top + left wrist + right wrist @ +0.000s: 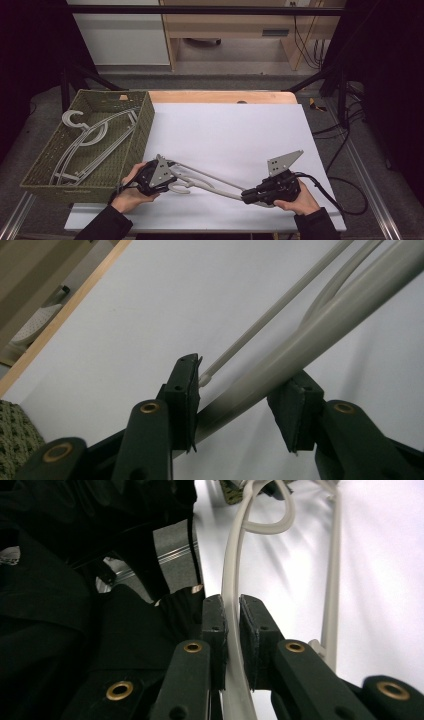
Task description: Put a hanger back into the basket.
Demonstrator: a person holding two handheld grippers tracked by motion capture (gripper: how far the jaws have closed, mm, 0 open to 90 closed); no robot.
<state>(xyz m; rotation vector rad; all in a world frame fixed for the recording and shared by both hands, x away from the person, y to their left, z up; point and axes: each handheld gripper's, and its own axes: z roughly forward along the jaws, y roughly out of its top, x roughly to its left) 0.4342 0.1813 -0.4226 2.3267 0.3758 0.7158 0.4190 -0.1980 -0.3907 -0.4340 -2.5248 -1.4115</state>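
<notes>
Hanger (212, 181) in both grippers, prob.

- White tabletop (235, 130), wooden strip along its far edge.
- Woven green basket (142, 131) at the left edge, grey hangers (95, 140) lying in it.
- One grey hanger (210, 181) out on the tabletop, near the front edge, spanning between both hands.
- Left tongs (167, 181) at the hook end, just beside the basket's near corner; grey three-cornered plate on top.
- Right tongs (247, 196) at the hanger's other end; grip not readable from here.
- Cable trails off right from the right tongs.
</notes>
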